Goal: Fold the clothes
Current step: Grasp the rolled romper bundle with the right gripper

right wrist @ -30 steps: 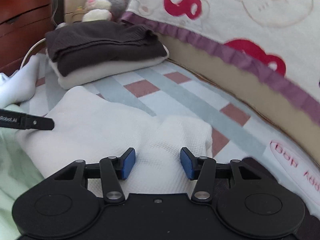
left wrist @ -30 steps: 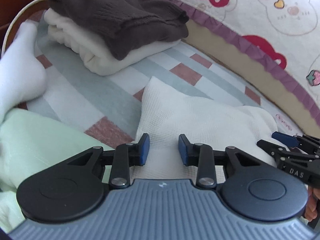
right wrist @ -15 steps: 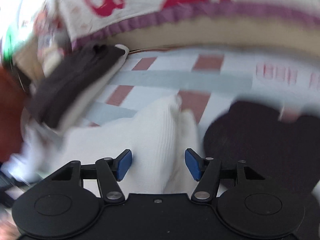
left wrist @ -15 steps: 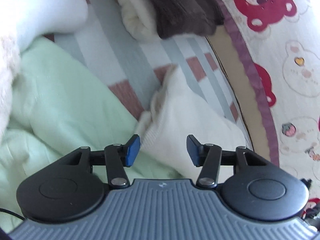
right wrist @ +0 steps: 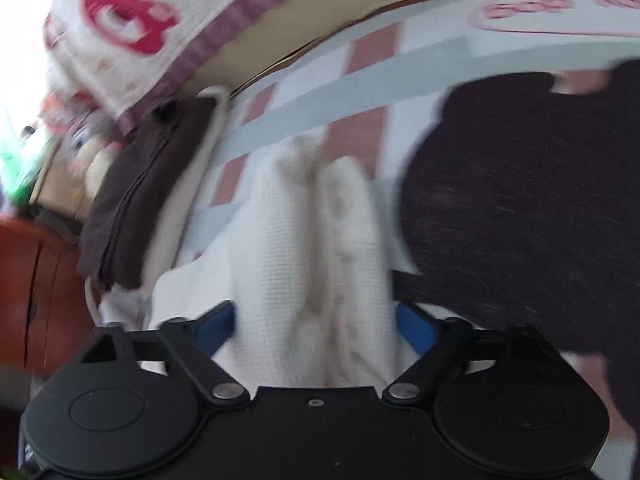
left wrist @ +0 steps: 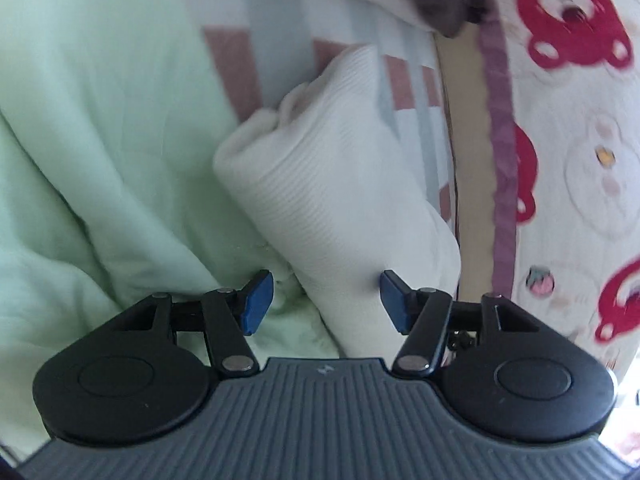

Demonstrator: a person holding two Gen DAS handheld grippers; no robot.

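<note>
Left wrist view: left tool [left wrist: 326, 300] spread wide, straddling the near end of the folded white garment [left wrist: 332, 184] on the bed, long axis running forward; right tool [right wrist: 316, 326] likewise agape astride its other end.

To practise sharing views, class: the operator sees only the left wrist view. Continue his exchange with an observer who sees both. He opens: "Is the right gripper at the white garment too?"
Observer: Yes. The right gripper is open, with the folded white garment between its jaws.
Operator: Anything beside it?
Observer: A dark garment lies close by, on the right side of that view.
Operator: What is past the folded pile?
Observer: Reddish wooden furniture.
</note>
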